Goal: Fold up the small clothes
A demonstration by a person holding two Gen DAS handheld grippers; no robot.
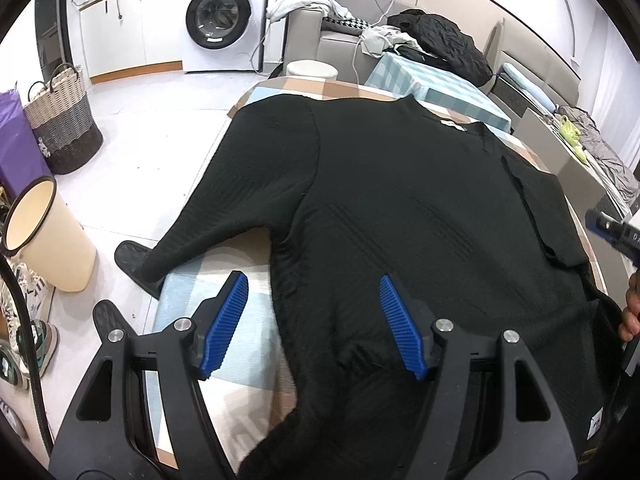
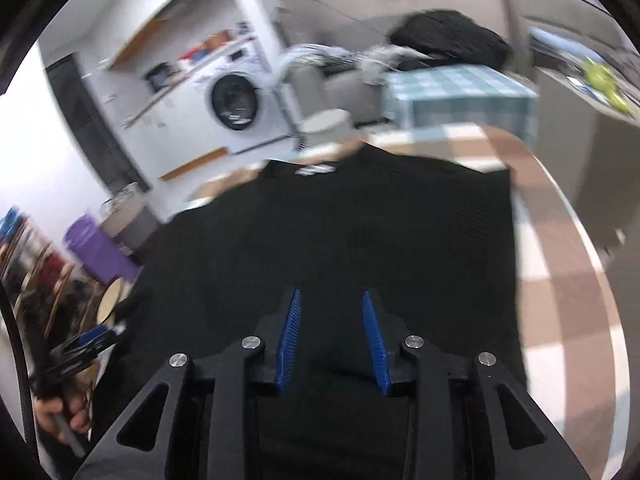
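A black knit sweater (image 1: 400, 200) lies flat on the checked tablecloth (image 1: 224, 364), collar at the far end. Its left sleeve (image 1: 192, 228) hangs over the table's left edge. The other sleeve (image 1: 540, 208) is folded onto the body. My left gripper (image 1: 313, 278) is open, and the sweater's lower left side lies beneath its wide-spread jaws without the pads pressing on it. In the blurred right wrist view, my right gripper (image 2: 331, 294) hovers over the sweater (image 2: 360, 232) with its jaws a little apart and nothing pinched. The left gripper (image 2: 88, 344) shows there in a hand (image 2: 60, 412).
On the floor to the left stand a cream bin (image 1: 48, 236), a woven basket (image 1: 64, 120), a purple bag (image 1: 16, 140) and shoes (image 1: 36, 336). A washing machine (image 1: 220, 20) is at the back. Beyond the table are a blue-checked table (image 1: 432, 80), a black jacket (image 1: 444, 40) and a sofa (image 1: 320, 36).
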